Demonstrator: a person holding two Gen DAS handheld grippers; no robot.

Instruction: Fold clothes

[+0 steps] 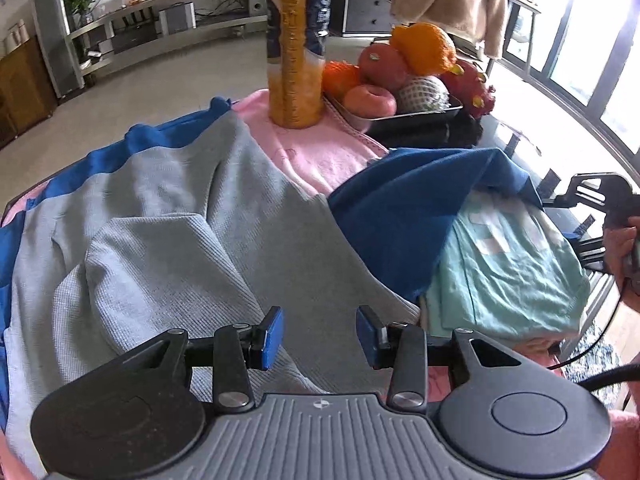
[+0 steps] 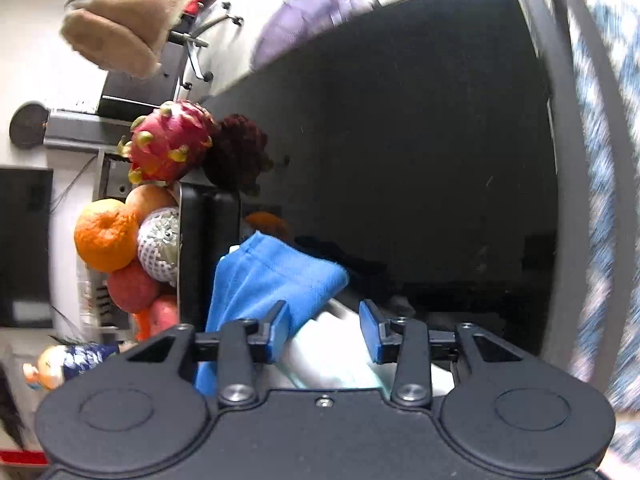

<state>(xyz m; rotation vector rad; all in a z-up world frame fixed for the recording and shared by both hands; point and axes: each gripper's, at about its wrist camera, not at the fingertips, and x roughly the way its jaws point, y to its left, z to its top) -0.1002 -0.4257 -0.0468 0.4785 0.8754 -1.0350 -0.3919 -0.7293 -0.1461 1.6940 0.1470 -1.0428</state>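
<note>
**A:** Left wrist view, status?

**B:** The left hand-held gripper (image 1: 320, 336) hangs above a rumpled grey garment (image 1: 168, 240), jaws parted, nothing between the blue pads (image 1: 273, 338). The grey garment lies across a blue garment (image 1: 404, 208) that shows at its left edge and again as a raised fold to its right. A pale mint garment (image 1: 516, 264) lies folded at the right edge of the pile. Under everything, a pink cloth (image 1: 320, 148) covers the tabletop. At the far edge stand an orange juice bottle (image 1: 296, 40) and a metal fruit tray (image 1: 416, 114). Only this view shows the grey garment and a person's hand (image 1: 624, 256) holding the other tool at the right border.

**B:** Right wrist view?

**A:** The picture is rolled sideways and blurred at its right side. The right hand-held gripper (image 2: 324, 334) has its jaws apart; a pale cloth (image 2: 332, 356) lies between them, but the pads do not clearly press on it. The left pad overlaps the blue garment (image 2: 272, 276). Only this view shows the bare dark tabletop (image 2: 420, 140) beyond the clothes, with the dragon fruit (image 2: 168, 144) at the tray end.
</note>
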